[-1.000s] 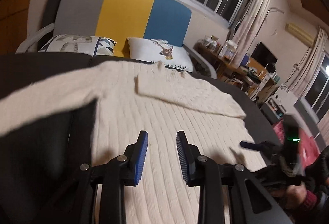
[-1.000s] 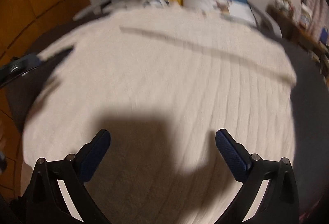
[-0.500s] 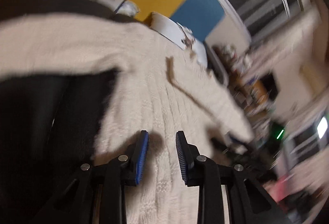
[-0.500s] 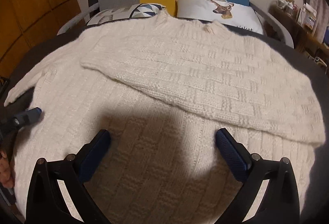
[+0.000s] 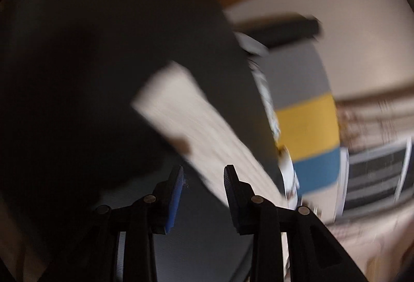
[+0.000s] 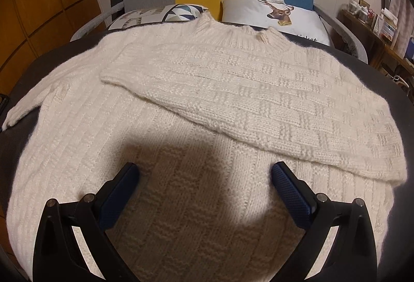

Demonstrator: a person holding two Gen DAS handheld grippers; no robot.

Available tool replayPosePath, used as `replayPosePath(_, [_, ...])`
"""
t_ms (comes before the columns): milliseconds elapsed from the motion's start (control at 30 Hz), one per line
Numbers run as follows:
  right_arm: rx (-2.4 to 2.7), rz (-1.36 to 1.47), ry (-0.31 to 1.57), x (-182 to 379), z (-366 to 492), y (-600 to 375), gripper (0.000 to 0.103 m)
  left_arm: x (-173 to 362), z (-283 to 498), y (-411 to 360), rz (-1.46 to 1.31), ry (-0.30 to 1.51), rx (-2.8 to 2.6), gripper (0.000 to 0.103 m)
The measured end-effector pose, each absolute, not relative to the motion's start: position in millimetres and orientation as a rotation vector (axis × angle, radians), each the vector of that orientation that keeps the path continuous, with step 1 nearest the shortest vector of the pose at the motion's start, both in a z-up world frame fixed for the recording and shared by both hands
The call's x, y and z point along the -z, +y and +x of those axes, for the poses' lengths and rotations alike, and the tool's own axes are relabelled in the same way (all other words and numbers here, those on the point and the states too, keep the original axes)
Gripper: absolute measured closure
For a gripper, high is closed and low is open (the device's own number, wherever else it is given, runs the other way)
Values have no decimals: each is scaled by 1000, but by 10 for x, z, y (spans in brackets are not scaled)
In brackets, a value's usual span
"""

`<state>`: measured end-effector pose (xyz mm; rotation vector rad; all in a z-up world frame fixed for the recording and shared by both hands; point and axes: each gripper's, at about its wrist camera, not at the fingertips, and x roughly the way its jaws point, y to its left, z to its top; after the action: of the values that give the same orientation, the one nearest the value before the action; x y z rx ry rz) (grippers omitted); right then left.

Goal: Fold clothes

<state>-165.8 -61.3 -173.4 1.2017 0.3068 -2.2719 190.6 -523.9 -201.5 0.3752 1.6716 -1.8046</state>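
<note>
One sleeve (image 6: 233, 101) is seen folded across the sweater (image 6: 181, 204). Left gripper (image 5: 203, 176), spread and empty, has been swung toward the other sleeve (image 5: 186, 113); right gripper (image 6: 204, 178) is held spread.

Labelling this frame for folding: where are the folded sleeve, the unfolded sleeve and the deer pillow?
folded sleeve (image 6: 258, 101): right wrist view, mid-length.
unfolded sleeve (image 6: 28, 103): right wrist view, near cuff.
deer pillow (image 6: 248, 13): right wrist view, white face.
</note>
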Motion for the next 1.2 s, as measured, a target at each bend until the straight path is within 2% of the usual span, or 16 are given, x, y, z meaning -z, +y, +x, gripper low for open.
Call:
replayPosePath(233, [2284,1206,320,1734,-1647,-636,0,2321,2244,-5573,241,1876,1631,69])
replayPosePath(600, [2286,1207,312,1739,-1646,-638,0,2484,1927,-5790,99,1963,1539,69])
replayPosePath(633, [2285,1206,311,1738,-1648,-634,0,2487,1903,-5804,97,1957,1541,70])
replayPosePath(767, [2284,1205,306,1738,-1651,-628,0,2545,1844,-5847,107,1942,1526,97])
replayPosePath(933, [2284,1203,305,1739,-1652,-627,0,2516,1818,-5874,100,1896,1546,97])
replayPosePath(1200, [2273,1212,292,1734,-1665,-623,0,1901,1169,-5786,107,1850,1839,97])
